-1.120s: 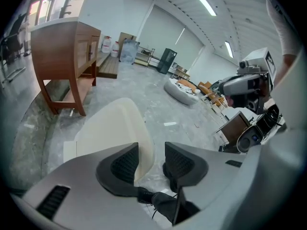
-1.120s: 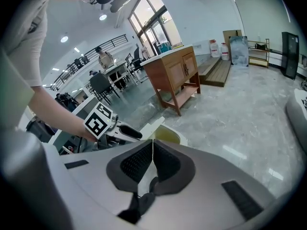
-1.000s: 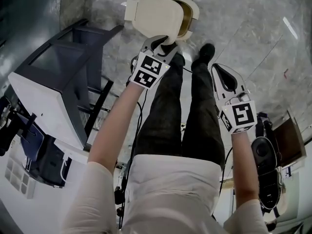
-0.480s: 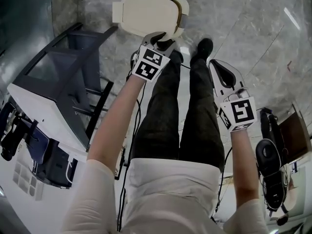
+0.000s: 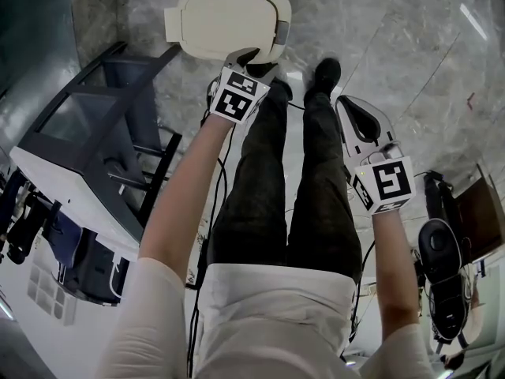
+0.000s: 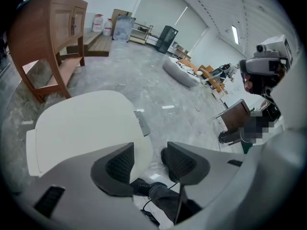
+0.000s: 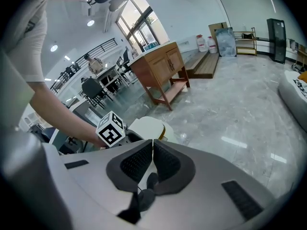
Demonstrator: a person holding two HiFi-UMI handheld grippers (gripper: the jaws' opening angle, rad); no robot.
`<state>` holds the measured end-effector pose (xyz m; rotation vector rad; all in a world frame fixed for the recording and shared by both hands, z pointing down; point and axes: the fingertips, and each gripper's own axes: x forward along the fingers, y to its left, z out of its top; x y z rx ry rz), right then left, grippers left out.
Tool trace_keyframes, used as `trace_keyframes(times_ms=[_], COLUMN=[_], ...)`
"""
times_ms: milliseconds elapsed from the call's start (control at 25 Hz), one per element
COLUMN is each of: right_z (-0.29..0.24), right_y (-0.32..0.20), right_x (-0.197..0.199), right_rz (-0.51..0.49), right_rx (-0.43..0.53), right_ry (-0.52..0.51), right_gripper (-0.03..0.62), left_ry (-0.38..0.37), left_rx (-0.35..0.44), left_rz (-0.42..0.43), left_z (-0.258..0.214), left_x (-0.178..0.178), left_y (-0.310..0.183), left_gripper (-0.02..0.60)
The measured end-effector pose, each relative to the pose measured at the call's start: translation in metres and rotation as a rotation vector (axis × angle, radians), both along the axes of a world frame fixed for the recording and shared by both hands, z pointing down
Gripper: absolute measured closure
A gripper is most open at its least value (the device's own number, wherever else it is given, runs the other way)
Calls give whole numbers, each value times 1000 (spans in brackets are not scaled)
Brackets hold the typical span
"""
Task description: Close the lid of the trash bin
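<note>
Head view: trash bin lid (image 5: 225,22) lies flat on the marble floor (image 5: 410,46), just ahead of the person's shoes. The left claw (image 5: 251,60) hangs at its near edge, and the right claw (image 5: 359,121) is well apart, beside the right leg.

Left gripper view: the jaws have just been opening and stand apart, gripping nothing, the lid's edge just beyond them.

Right gripper view: the jaws meet, empty.

Past the trash bin (image 5: 225,24) the marble floor (image 5: 379,30) lies open, with a wooden cabinet (image 6: 48,37) well beyond it. To the bin's left, as the person faces it, a dark stand (image 5: 110,117) sits near. The person's shoes (image 5: 325,76) crowd the bin's near side; its right is bare floor.
</note>
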<state>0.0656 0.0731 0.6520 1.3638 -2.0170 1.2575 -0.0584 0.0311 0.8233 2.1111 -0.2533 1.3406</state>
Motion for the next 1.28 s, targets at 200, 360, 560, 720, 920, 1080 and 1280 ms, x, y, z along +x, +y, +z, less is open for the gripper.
trace_keyframes(times_ms=[200, 360, 560, 720, 920, 1080, 1280], right_z=[5, 10, 13, 14, 1, -13, -35], right_y=[5, 9, 13, 16, 19, 14, 4], right_x=[12, 22, 32, 35, 39, 53, 70], right_rz=[4, 21, 18, -1, -35, -69, -112], right_rx=[3, -9, -12, -7, 0, 26, 44], right_ry=[-5, -3, -7, -10, -4, 18, 69], right_gripper=[563, 563, 563, 563, 563, 563, 563], left_ry=[-43, -67, -94, -117, -140, -131, -94], left_rx=[-8, -21, -35, -36, -21, -3, 39], left_rz=[-3, -54, -89, -74, -159, -208, -241], left_z=[14, 22, 29, 34, 21, -1, -38], left_x=[1, 2, 4, 8, -2, -1, 8], left_y=[2, 0, -3, 0, 1, -1, -11], left_gripper=[365, 365, 367, 371, 371, 371, 372])
